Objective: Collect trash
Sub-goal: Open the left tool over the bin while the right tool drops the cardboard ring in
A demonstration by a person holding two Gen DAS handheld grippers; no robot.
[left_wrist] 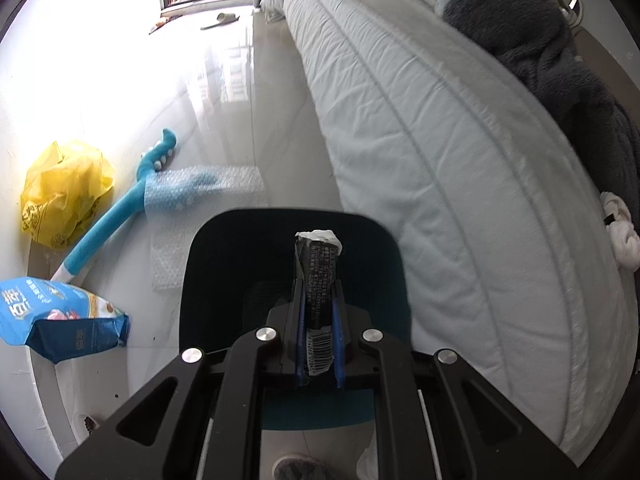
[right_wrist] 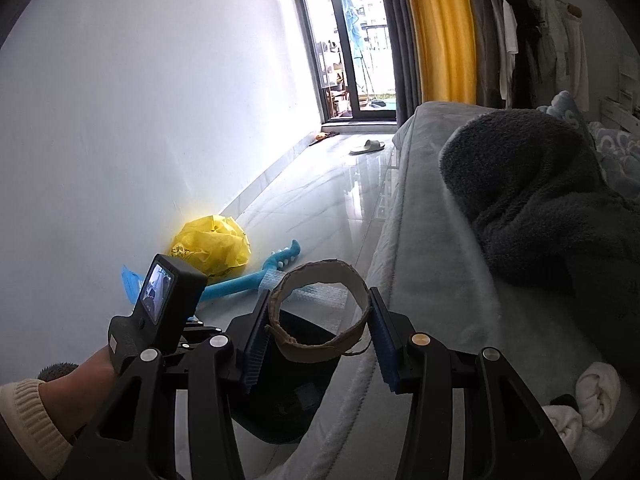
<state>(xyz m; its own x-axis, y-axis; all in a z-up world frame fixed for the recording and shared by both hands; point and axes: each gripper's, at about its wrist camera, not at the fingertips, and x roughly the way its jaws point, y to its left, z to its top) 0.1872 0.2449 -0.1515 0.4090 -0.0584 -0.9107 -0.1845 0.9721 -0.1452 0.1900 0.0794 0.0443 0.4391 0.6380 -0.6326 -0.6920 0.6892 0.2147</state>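
Pointing straight ahead lengthwise, the black wrapper (left_wrist: 318, 280) sits pinched between fingers (left_wrist: 298, 320).

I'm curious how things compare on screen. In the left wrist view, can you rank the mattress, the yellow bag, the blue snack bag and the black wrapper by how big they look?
1. mattress
2. yellow bag and blue snack bag: look alike, unranked; the snack bag is cut by the edge
3. black wrapper, though nearest the camera
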